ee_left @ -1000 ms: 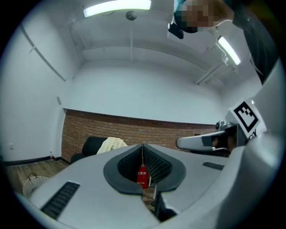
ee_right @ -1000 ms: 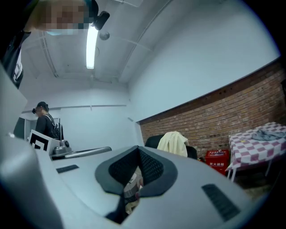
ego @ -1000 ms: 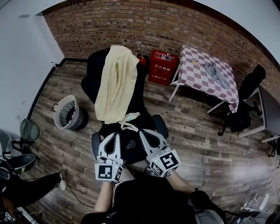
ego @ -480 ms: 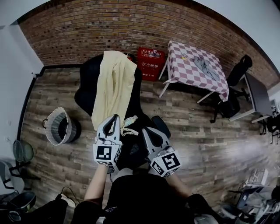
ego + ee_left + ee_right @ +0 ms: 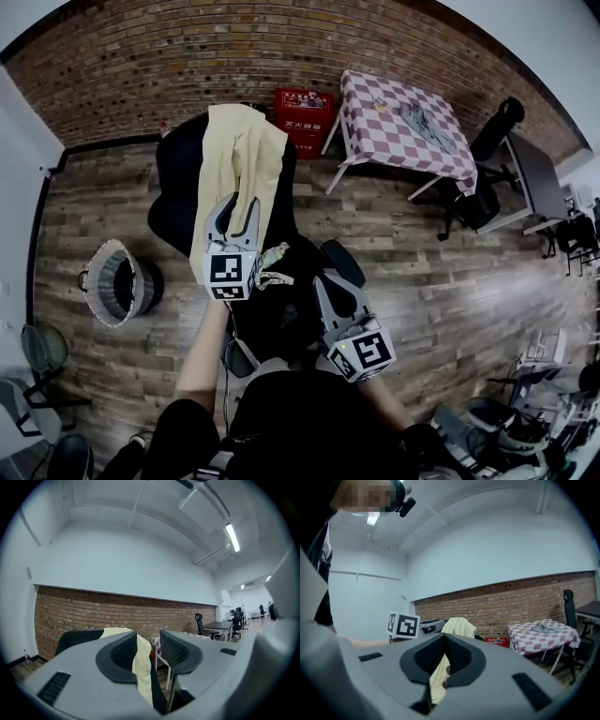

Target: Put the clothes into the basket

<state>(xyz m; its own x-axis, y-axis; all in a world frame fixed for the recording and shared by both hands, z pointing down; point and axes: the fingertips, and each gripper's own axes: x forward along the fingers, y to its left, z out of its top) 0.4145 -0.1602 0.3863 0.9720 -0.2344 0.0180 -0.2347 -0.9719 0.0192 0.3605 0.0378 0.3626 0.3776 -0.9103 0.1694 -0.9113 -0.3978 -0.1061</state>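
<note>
The pale yellow garment (image 5: 239, 178) hangs over the back of the black chair (image 5: 173, 192), well apart from the basket (image 5: 97, 272) on the floor to its left. We hold our left gripper (image 5: 236, 204) up near the cloth. Its jaws have just been opening and stand apart, with nothing pressed between them (the garment shows beyond the gap). Our right gripper (image 5: 328, 281) sits lower, over the seat, jaws together and empty. A grey garment (image 5: 422, 122) lies on the checked table (image 5: 375, 103).

Rough red brick wall (image 5: 187, 66) runs from 10 to 2 o'clock, with dark wood plank floor (image 5: 422, 281) below it. White-legged table with a red-and-white checked cloth (image 5: 370, 127) sits at 1, and a black office chair (image 5: 487, 127) plus a dark desk (image 5: 534, 173) at 2.
</note>
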